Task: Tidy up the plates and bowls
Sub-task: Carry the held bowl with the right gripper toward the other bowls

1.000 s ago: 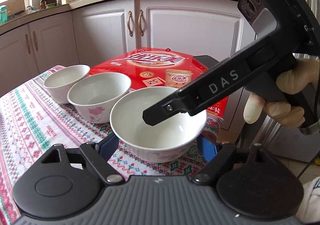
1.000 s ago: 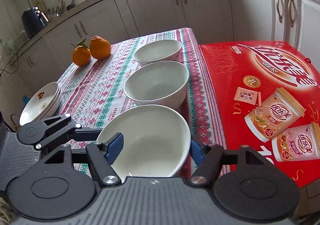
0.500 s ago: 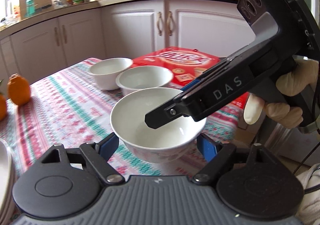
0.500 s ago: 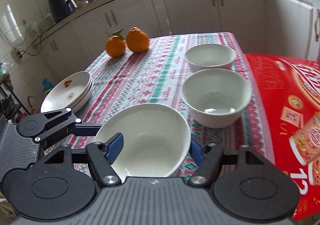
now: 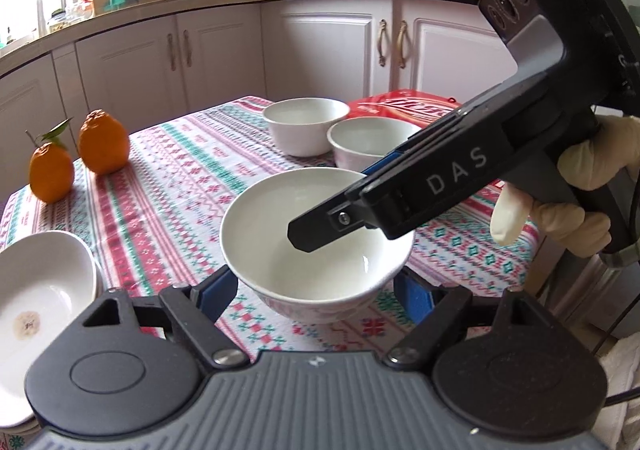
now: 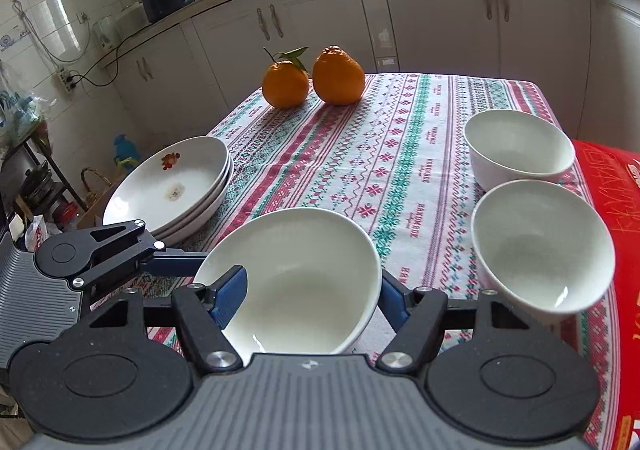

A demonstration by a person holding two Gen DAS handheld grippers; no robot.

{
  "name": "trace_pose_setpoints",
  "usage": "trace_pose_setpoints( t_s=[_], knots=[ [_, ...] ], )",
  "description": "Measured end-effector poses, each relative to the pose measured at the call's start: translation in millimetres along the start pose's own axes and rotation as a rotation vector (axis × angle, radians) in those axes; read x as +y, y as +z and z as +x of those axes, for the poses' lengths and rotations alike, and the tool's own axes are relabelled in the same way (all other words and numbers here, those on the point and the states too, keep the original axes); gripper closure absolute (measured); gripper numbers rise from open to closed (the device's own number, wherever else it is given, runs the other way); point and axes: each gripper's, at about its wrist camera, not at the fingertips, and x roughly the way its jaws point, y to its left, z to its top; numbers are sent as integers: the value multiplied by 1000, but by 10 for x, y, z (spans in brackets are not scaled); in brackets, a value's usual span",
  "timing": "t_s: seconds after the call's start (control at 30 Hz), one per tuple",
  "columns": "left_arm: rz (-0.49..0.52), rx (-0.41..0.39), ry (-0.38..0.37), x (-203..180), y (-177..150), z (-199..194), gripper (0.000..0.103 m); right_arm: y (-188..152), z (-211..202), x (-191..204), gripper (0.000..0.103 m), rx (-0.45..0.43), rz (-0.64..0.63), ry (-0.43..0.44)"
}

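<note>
With the bowl point(image 6: 296, 274) clamped across its rim by both the left claw point(image 5: 316, 290) and the right claw point(image 6: 310, 294), it's mid-carry; next, lower it onto the plates point(image 6: 172, 185).

Table point(image 6: 400, 153) under patterned cloth; on it two oranges point(image 6: 316, 79), stacked plates point(image 6: 176, 185), two bowls point(image 6: 524, 185).
</note>
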Motion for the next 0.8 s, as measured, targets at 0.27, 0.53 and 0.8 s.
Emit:
trace_pose_setpoints(
  t_s=[0.27, 0.53, 0.8],
  knots=[
    [-21, 7, 11, 135, -58, 18, 18, 61, 158, 45, 28, 16, -22, 2],
    [-24, 14, 19, 171, -68, 40, 18, 66, 228, 26, 28, 19, -14, 11],
    [-29, 20, 17, 171, -72, 72, 18, 47, 260, 7, 28, 23, -15, 5]
  ],
)
